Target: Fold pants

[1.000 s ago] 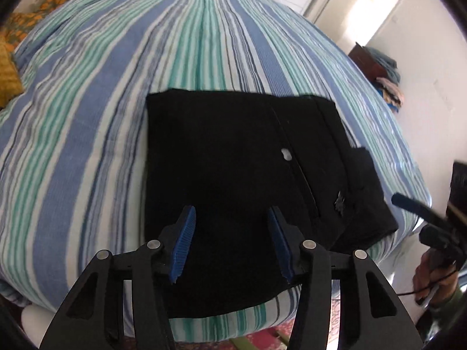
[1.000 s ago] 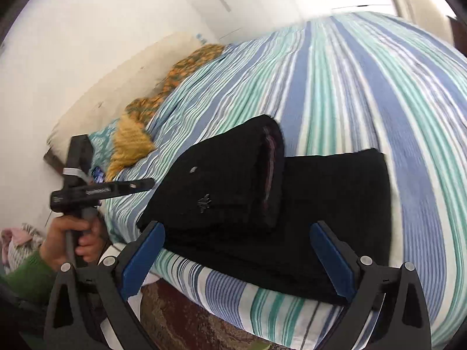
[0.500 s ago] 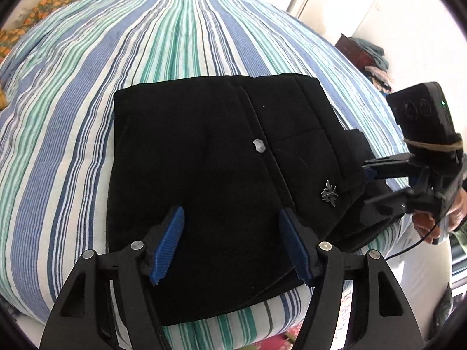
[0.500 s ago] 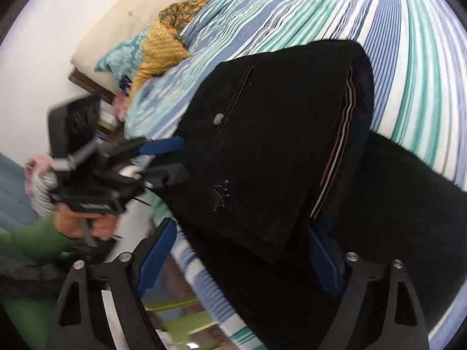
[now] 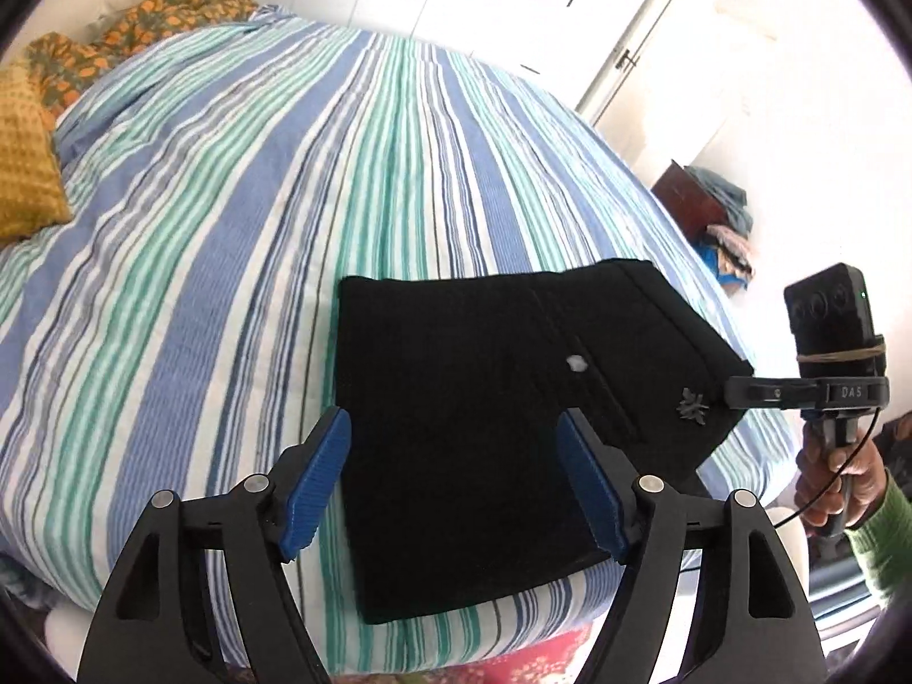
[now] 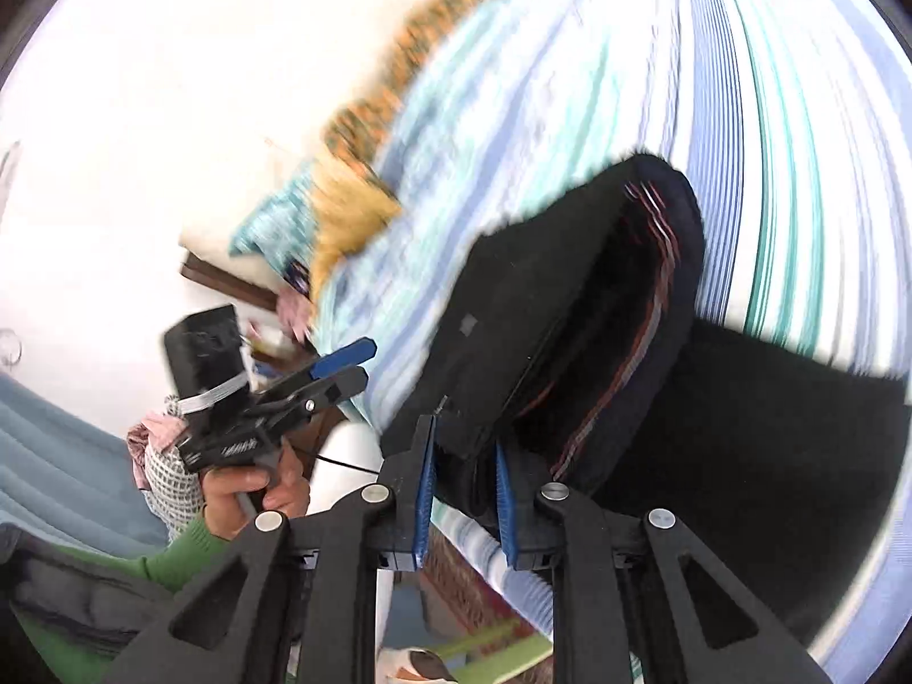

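Note:
Black pants (image 5: 490,399) lie folded near the front edge of a striped bed (image 5: 256,199). My left gripper (image 5: 453,476) is open and empty, hovering just above the pants' near part. My right gripper (image 6: 464,481) is shut on the waistband corner of the pants (image 6: 547,319) and lifts that flap, showing its striped inner lining. In the left wrist view the right gripper (image 5: 741,387) pinches the pants' right corner beside a small metal emblem (image 5: 692,404). The left gripper also shows in the right wrist view (image 6: 347,367).
Yellow and orange patterned pillows (image 5: 34,171) lie at the head of the bed. A dark wooden stand with piled clothes (image 5: 712,216) is by the right wall. A white door (image 5: 644,40) is behind. A red rug (image 5: 530,655) lies below the bed edge.
My right gripper has closed on the pants' waistband corner and raised it. My left gripper has pulled back and up from the pants, still open.

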Action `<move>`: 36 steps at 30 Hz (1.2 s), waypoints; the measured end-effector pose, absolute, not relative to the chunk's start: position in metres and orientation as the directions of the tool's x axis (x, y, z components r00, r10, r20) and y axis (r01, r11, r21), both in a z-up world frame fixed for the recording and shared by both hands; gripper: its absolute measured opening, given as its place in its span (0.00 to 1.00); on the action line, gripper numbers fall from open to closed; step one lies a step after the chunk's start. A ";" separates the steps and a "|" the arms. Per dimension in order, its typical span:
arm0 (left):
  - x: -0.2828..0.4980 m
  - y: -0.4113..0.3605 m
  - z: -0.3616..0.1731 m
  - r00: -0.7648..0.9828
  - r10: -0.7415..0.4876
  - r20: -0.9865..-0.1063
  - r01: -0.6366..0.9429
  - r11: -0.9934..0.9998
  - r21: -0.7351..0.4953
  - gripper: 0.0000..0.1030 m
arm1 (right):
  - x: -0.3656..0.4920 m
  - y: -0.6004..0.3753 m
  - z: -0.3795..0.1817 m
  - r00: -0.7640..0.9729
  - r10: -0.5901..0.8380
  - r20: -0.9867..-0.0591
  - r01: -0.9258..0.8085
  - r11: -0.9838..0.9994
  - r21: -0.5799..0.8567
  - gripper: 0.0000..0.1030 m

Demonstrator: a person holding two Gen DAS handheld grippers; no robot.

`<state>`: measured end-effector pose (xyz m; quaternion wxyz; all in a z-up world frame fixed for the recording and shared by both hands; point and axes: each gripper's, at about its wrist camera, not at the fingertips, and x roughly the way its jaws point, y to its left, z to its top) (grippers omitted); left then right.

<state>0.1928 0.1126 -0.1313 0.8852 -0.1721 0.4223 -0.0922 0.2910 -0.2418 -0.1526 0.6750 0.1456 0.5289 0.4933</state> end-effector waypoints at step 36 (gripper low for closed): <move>0.201 0.035 -0.186 0.462 -0.109 -0.880 0.029 0.994 -0.108 0.75 | 0.306 -0.279 -0.174 0.371 0.472 -0.799 -0.520 0.819 0.242 0.42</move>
